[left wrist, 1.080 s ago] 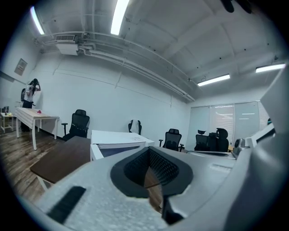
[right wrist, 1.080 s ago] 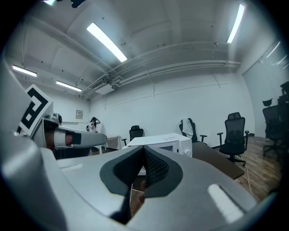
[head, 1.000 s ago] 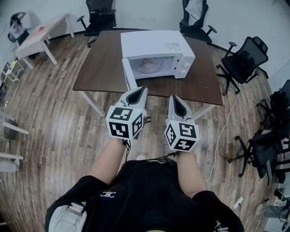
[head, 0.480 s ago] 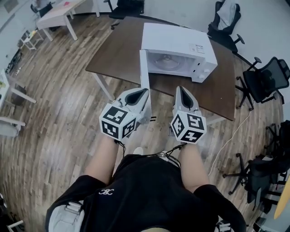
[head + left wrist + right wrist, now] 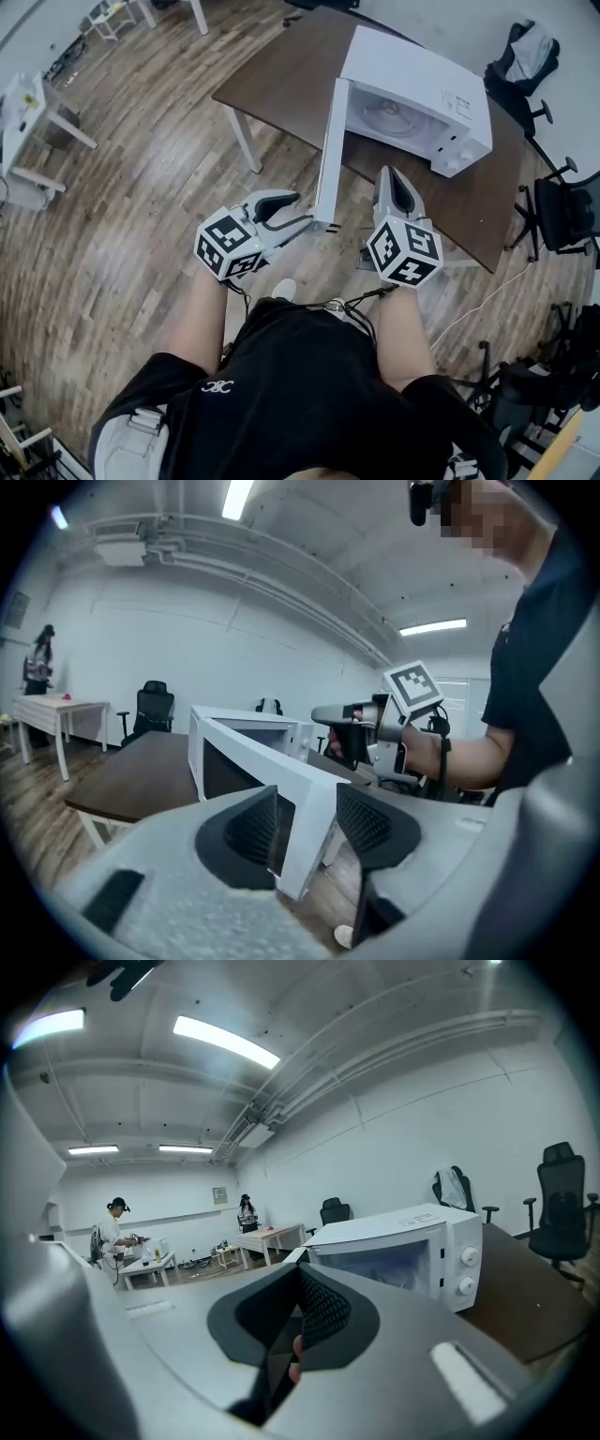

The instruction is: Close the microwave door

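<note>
Far left there's a small white table (image 5: pixel 23 103) on the wood floor (image 5: pixel 141 216), well away from the action. Next comes the left claw (image 5: pixel 302 209) — its jaws have just been opening and now stand spread wide. In the left gripper view the free edge of the microwave door (image 5: pixel 330 159) sits right between the two pads. I can't see the pads actually pressing on it, so I'd call it straddling, not pinching. The door itself is swung wide open and sticks out past the edge of the brown tabletop (image 5: pixel 281 75) toward the person. The white microwave (image 5: pixel 412 70) sits on that tabletop, with the glass turntable (image 5: pixel 398 98) showing inside and the control panel (image 5: pixel 455 150) on its right end. Just right of the door is the right claw (image 5: pixel 392 178) — jaws pressed together, nothing in them, pointing at the oven's front but apart from it. Far right there's a black office chair (image 5: pixel 562 216).
</note>
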`<state>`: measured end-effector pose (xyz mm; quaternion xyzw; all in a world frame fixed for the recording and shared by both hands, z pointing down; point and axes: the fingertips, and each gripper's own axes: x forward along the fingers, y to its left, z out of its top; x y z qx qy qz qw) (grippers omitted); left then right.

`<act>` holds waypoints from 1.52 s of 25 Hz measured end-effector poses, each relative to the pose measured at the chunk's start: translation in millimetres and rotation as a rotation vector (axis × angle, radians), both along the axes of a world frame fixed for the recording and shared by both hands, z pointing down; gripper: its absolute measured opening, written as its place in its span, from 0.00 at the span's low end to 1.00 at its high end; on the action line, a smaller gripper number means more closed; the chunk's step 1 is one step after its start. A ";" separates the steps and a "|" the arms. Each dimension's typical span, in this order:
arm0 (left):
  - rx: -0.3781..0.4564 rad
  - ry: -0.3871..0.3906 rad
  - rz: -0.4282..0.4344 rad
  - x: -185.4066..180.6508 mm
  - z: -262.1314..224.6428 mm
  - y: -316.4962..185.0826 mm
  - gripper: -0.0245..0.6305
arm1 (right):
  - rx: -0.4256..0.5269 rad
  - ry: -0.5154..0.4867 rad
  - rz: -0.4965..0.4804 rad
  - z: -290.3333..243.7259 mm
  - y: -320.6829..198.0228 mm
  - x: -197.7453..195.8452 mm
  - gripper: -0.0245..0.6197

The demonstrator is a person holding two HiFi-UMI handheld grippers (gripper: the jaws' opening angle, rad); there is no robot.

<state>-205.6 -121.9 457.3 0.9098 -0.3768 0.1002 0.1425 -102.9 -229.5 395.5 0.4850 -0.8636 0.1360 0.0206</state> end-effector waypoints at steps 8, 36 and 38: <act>-0.015 0.021 0.071 9.0 16.5 1.7 0.37 | 0.000 0.013 -0.012 2.2 -0.3 0.0 0.05; 0.007 -0.139 0.254 111.0 41.2 -32.8 0.37 | -0.015 0.014 0.199 12.6 -4.1 102.7 0.05; 0.007 -0.145 0.237 119.1 41.7 -37.6 0.37 | -0.015 0.012 0.213 13.3 -2.8 112.0 0.05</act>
